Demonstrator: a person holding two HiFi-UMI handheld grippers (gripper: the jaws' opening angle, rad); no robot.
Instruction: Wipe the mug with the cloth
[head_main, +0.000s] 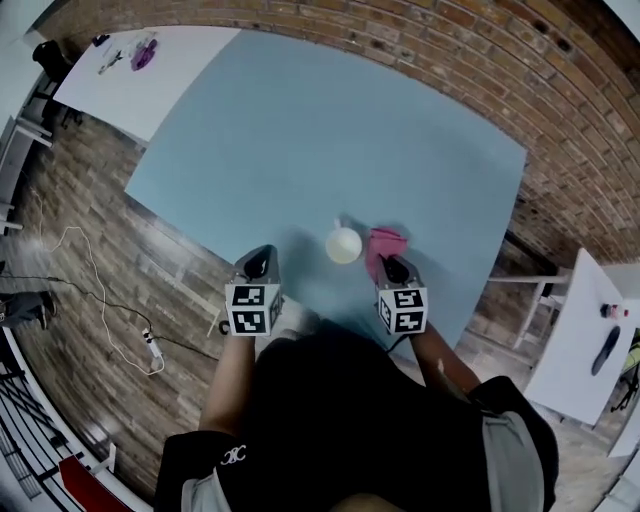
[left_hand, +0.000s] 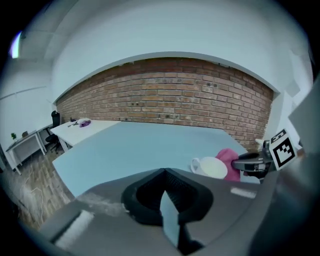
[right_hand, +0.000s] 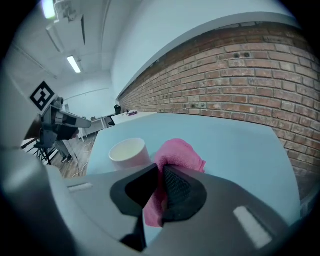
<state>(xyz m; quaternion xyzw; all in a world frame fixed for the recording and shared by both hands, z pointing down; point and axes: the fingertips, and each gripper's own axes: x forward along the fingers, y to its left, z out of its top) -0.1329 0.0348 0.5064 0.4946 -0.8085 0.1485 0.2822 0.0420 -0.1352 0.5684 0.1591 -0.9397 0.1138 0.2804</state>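
Observation:
A white mug (head_main: 343, 245) stands upright on the pale blue table (head_main: 300, 130), near its front edge. Right beside it is a pink cloth (head_main: 385, 243). My right gripper (head_main: 393, 268) is shut on the cloth's near edge; in the right gripper view the cloth (right_hand: 179, 152) is pinched between the jaws, with the mug (right_hand: 129, 151) just to its left. My left gripper (head_main: 262, 262) is shut and empty, hovering left of the mug and apart from it. Its own view shows the mug (left_hand: 212, 166), the cloth (left_hand: 227, 157) and the right gripper (left_hand: 252, 162) at the right.
A white desk (head_main: 150, 70) with a purple item (head_main: 143, 50) adjoins the table's far left. Another white table (head_main: 585, 340) stands at the right. A cable and power strip (head_main: 152, 348) lie on the wood floor. A brick wall (left_hand: 170, 95) runs behind.

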